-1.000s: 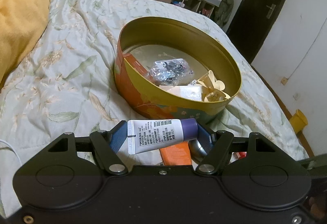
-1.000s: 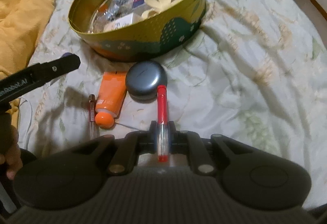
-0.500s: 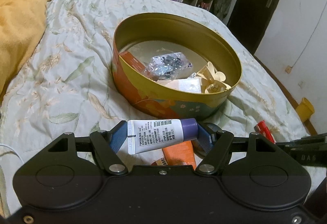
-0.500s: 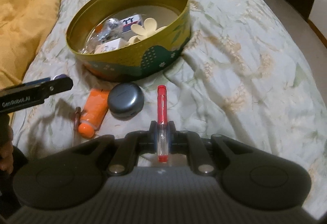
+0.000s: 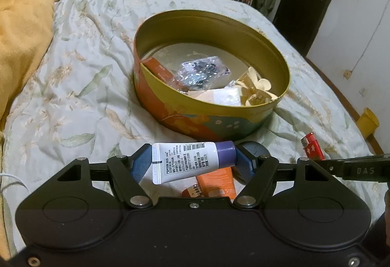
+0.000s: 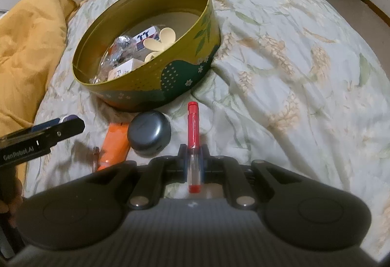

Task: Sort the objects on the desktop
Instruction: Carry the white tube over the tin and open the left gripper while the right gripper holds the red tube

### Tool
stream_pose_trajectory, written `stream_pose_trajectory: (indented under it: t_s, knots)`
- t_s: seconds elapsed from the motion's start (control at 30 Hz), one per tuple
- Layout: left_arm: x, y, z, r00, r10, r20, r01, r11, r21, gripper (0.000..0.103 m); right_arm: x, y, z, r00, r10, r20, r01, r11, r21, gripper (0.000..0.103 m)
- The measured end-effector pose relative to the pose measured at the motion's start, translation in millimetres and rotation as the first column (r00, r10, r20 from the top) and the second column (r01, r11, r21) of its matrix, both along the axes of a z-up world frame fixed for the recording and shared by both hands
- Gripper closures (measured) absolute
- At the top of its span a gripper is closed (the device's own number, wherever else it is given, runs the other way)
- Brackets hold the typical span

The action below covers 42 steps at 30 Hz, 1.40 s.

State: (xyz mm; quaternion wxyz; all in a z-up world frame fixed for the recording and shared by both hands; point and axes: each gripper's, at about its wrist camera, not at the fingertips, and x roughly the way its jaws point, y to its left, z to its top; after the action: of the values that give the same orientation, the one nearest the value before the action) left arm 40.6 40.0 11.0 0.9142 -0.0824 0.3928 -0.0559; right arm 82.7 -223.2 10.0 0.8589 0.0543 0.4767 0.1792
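A white tube with a purple cap (image 5: 187, 159) lies crosswise between the blue pads of my left gripper (image 5: 192, 160), which is shut on it, just short of the round gold tin (image 5: 195, 120). My right gripper (image 6: 193, 157) is shut on a red lighter (image 6: 193, 120) that points toward the tin (image 6: 170, 74). In the left wrist view the lighter (image 5: 313, 146) and the right gripper's black finger (image 5: 353, 169) show at the right. The tin holds a cream hair claw (image 5: 256, 89), a foil packet (image 5: 202, 69) and small boxes.
On the floral bedspread before the tin lie a dark round case (image 6: 149, 133), an orange tube (image 6: 114, 142) and a thin dark red stick (image 6: 96, 157). A yellow blanket (image 6: 29, 47) is heaped at the left. The bed's edge drops off at the right.
The right gripper has carried the lighter into the left wrist view at its right side. The tin has slid leftward and further off in the right wrist view. Both grips are unchanged.
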Motion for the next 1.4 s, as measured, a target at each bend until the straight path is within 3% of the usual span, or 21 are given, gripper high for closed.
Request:
stream_pose_trajectory:
  t_s: [0.2, 0.6, 0.9, 1.07, 1.17, 1.2, 1.27, 1.4]
  knots:
    - [4, 9, 4, 0.998, 0.051, -0.024, -0.052, 0.998, -0.047, 0.033, 3, -2, -1, 1.000, -0.008, -0.006, 0.008, 1.000, 0.019, 0.092]
    - [21, 8, 53, 0.998, 0.020, 0.062, -0.018, 0.999, -0.032, 0.033, 5, -5, -1, 1.000, -0.022, -0.013, 0.022, 0.998, 0.051, 0.092]
    - [68, -7, 89, 0.994, -0.031, 0.106, 0.030, 0.999, 0.010, 0.033, 8, -8, -2, 0.999, -0.036, -0.020, 0.038, 0.996, 0.077, 0.092]
    - [106, -24, 93, 0.995, -0.044, 0.085, 0.040, 0.998, 0.049, 0.033, 10, -13, -3, 0.998, -0.052, -0.023, 0.055, 0.993, 0.101, 0.092]
    - [121, -28, 93, 0.996, -0.019, 0.091, 0.016, 0.999, 0.036, 0.033, 12, -15, -4, 0.998, -0.061, -0.027, 0.064, 0.992, 0.109, 0.092]
    - [126, -30, 93, 0.996, -0.015, 0.092, 0.011, 0.999, 0.036, 0.031, 12, -16, -5, 0.998, -0.064, -0.029, 0.067, 0.991, 0.112, 0.092]
    - [134, -32, 93, 0.997, 0.001, 0.077, -0.005, 0.998, 0.055, 0.009, 14, -17, -6, 0.997, -0.069, -0.034, 0.072, 0.990, 0.119, 0.092]
    - [130, -25, 90, 0.998, 0.012, 0.062, -0.015, 0.999, 0.047, 0.005, 15, -20, -7, 0.996, -0.077, -0.041, 0.082, 0.988, 0.133, 0.092]
